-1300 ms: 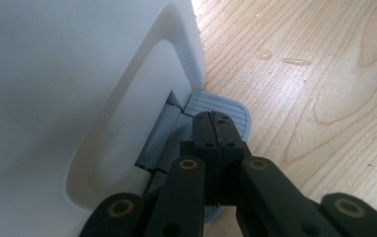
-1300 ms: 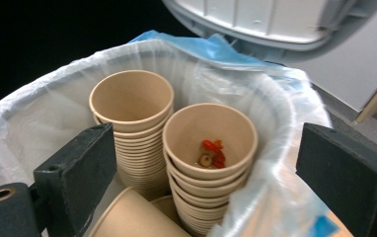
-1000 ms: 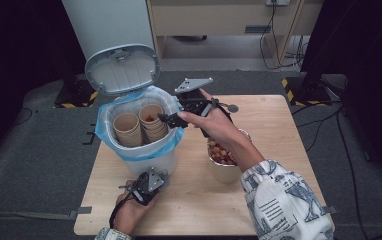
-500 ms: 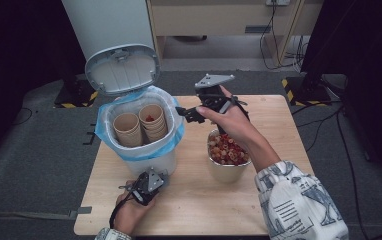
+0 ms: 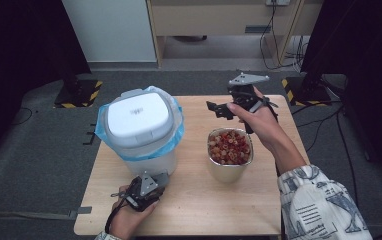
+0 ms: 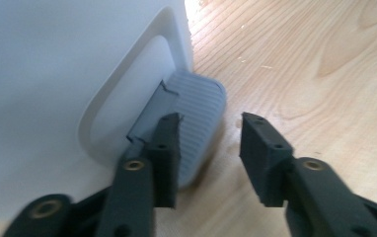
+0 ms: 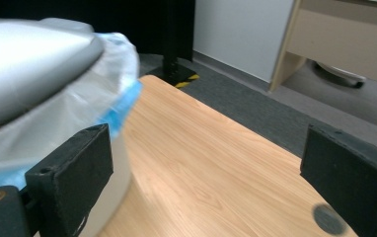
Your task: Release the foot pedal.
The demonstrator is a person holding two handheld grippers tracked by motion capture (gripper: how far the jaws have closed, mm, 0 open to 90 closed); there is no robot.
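Grey pedal (image 6: pixel 196 123) w/ left gripper (image 6: pixel 208 148) jaws just opened beside it, right gripper (image 5: pixel 218 110) spread, bin (image 5: pixel 141 130) lid shut in high view

Bin (image 5: pixel 139 145) lid (image 5: pixel 136 117) down: contents hidden; pedal (image 6: pixel 201 123) partly behind tool jaw.

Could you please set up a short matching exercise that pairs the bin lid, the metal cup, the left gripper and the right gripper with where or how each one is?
Things:
1. bin lid
2. metal cup
3. left gripper
4. right gripper

Places or states:
A. held above the far side of the table, jaws wide apart with nothing between them
B. low at the foot pedal of the bin, jaws open
C. down, closed over the blue liner
D. standing on the table, full of small reddish pieces

Right pairs: 1-C, 2-D, 3-B, 4-A
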